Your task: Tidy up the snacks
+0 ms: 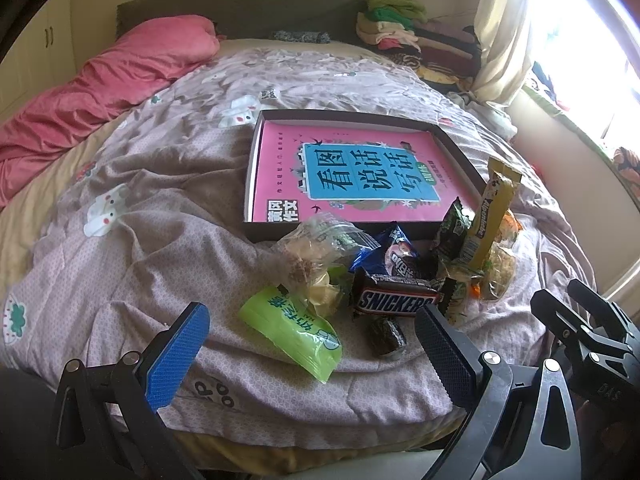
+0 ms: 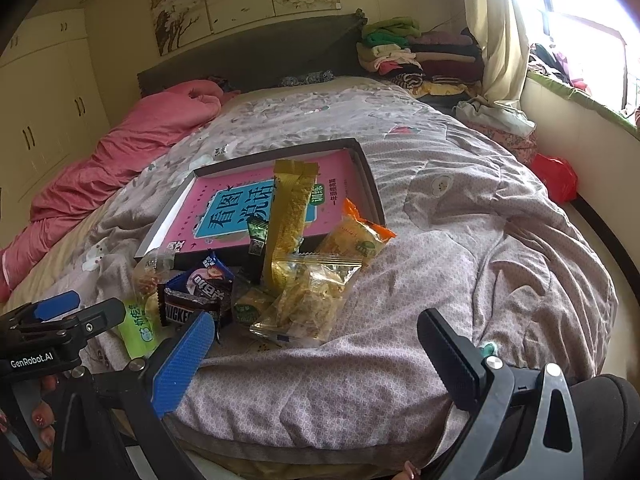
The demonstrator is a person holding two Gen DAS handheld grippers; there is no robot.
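A shallow box [image 1: 460, 152] lies on the quilt [image 1: 160, 240] in the middle of the bed, with a book [image 1: 360, 172] flat inside it. The snack pile sits just before the box's near edge. In the left wrist view, the Snickers bar [image 1: 394, 300] lies at the pile's front, a flat pouch [image 1: 292, 332] to its left, and a small wrapped sweet [image 1: 386, 336] before it. A long stick packet [image 1: 490, 216] leans against the box's near right corner. Folded clothes [image 1: 400, 32] are stacked behind, by the headboard.
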